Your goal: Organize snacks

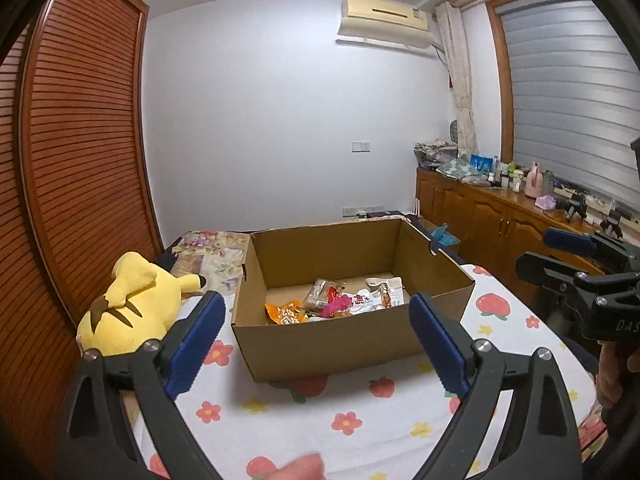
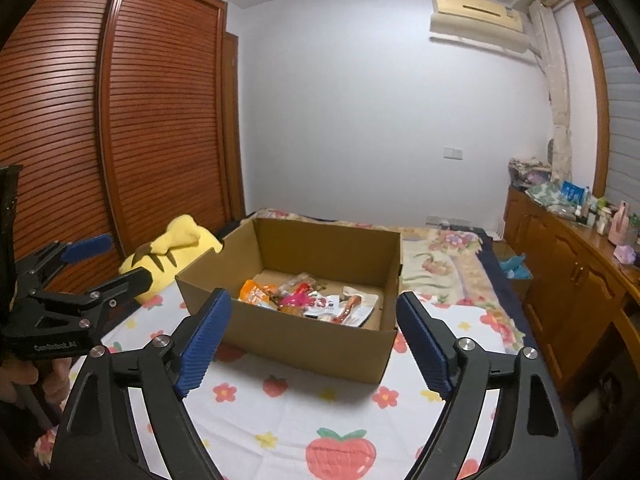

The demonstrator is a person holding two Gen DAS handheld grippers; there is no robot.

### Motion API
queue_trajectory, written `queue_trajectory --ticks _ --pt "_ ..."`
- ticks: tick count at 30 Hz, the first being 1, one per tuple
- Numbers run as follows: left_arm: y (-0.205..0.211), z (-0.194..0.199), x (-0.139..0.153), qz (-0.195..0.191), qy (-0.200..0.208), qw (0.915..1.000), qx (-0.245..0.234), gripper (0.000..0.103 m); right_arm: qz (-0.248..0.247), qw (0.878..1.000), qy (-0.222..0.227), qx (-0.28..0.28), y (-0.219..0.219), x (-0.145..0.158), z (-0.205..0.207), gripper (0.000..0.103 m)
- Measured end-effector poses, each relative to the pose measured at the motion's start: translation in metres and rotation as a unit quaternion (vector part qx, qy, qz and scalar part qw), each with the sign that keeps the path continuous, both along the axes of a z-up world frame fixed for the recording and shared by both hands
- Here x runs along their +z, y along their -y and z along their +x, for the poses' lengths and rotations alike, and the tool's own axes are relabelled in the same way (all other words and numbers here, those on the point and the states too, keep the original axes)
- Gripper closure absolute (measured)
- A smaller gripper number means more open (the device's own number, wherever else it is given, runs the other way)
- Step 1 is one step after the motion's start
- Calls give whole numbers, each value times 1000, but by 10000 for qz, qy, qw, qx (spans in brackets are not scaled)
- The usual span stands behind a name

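The snack packets (image 1: 340,300) were seen heaped on the floor of the cardboard box (image 1: 320,344), straight ahead of both the left gripper (image 1: 316,344) and the right gripper (image 2: 314,340), each spread wide and empty, neither clearly nearer.

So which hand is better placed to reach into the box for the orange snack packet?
Probably the left. The orange packet lies at the box's left end, nearest the left tool. Both tools are open and empty, short of the box.
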State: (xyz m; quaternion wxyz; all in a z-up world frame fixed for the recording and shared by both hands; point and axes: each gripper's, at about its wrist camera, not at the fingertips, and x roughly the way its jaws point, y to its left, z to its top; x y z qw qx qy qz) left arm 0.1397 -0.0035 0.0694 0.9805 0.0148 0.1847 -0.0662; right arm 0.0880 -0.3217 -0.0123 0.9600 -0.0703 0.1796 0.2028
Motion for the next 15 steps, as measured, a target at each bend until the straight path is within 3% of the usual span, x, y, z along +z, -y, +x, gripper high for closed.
queue_trajectory --ticks 15 --pt "11 -35 -17 112 -144 9998 47 8 123 9985 147 -504 13 -13 -36 11"
